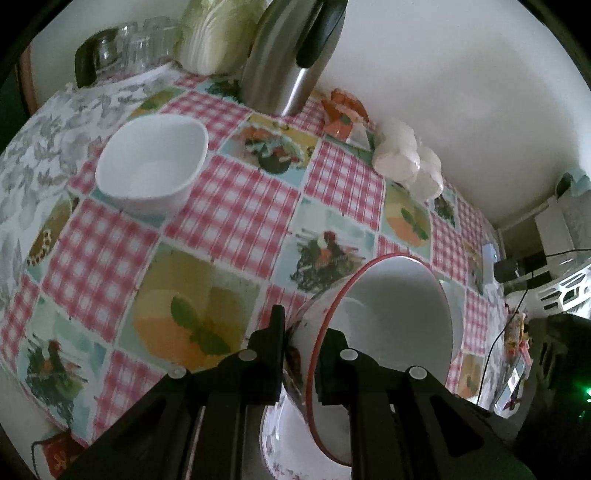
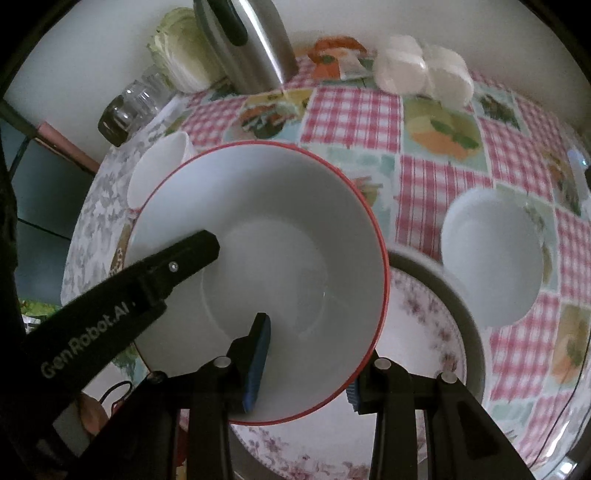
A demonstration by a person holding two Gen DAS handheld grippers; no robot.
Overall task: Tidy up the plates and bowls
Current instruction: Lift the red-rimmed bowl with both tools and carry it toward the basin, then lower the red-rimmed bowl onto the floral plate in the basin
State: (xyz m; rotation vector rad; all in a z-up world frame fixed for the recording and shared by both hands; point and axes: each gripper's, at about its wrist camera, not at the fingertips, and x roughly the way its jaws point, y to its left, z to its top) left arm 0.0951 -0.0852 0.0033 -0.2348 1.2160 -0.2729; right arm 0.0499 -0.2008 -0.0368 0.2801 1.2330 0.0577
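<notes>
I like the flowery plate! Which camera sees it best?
The right wrist view: the plate spreads out under the red-rimmed bowl, its flower border clear. The left wrist view shows only a sliver behind the left gripper.

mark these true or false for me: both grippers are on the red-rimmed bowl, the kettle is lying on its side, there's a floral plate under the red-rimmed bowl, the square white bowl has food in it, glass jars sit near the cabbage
1. Both grippers grip the red-rimmed bowl. True: the left gripper and the right gripper each clamp its rim.
2. The steel kettle lies on its side. False: it stands upright at the back of the table.
3. A floral plate lies below the red-rimmed bowl. True.
4. The square white bowl holds food. False: it looks empty.
5. Glass jars sit beside the cabbage. True.
</notes>
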